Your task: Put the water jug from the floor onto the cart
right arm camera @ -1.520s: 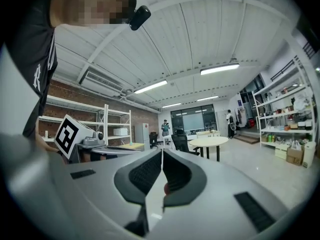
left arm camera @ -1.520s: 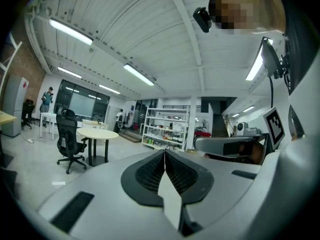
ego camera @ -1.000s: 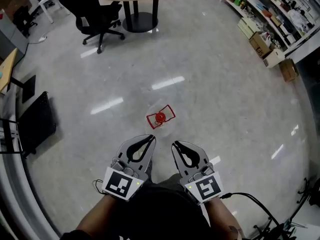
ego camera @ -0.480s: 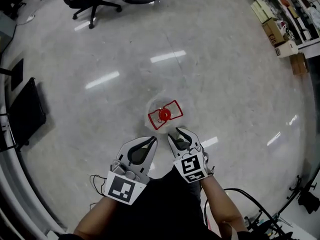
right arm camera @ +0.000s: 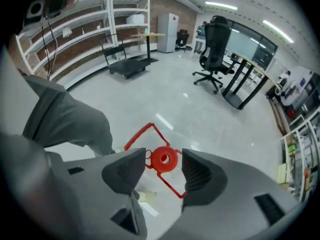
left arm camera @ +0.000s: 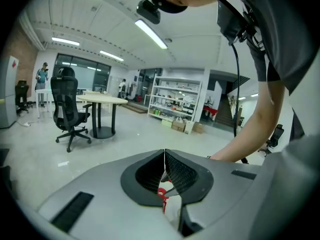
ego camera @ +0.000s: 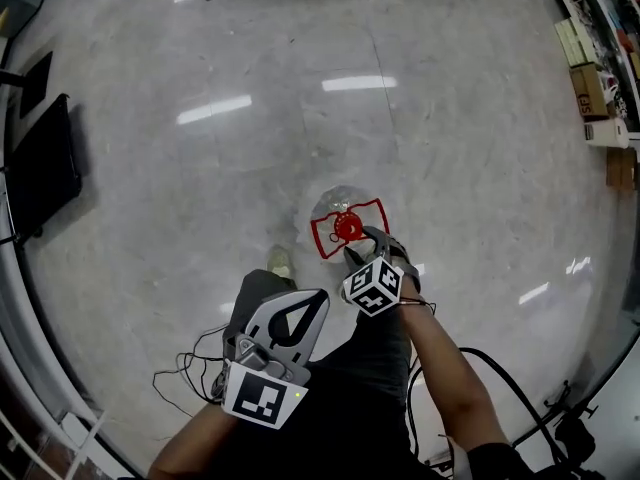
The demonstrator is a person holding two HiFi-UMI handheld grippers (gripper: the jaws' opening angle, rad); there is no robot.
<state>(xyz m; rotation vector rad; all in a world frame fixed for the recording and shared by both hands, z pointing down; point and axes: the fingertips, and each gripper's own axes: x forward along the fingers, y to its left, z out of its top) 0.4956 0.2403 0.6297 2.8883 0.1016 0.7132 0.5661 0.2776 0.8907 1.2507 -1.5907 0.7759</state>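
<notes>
We saw the clear water jug (ego camera: 338,206) standing on the grey floor (ego camera: 200,188), red cap (right arm camera: 164,159) upward. Our right gripper (ego camera: 372,248) pointed down over it, jaws opening, the cap between them but not pressed. Our left gripper (ego camera: 290,320) hung nearer us, its jaws together on nothing.

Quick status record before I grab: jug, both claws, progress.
water jug: upright on the floor, red cap and handle on top
right claw: above the jug, jaws opening, red cap between them, pads not touching
left claw: jaws together, empty, away from the jug
progress: jug not yet gripped
</notes>
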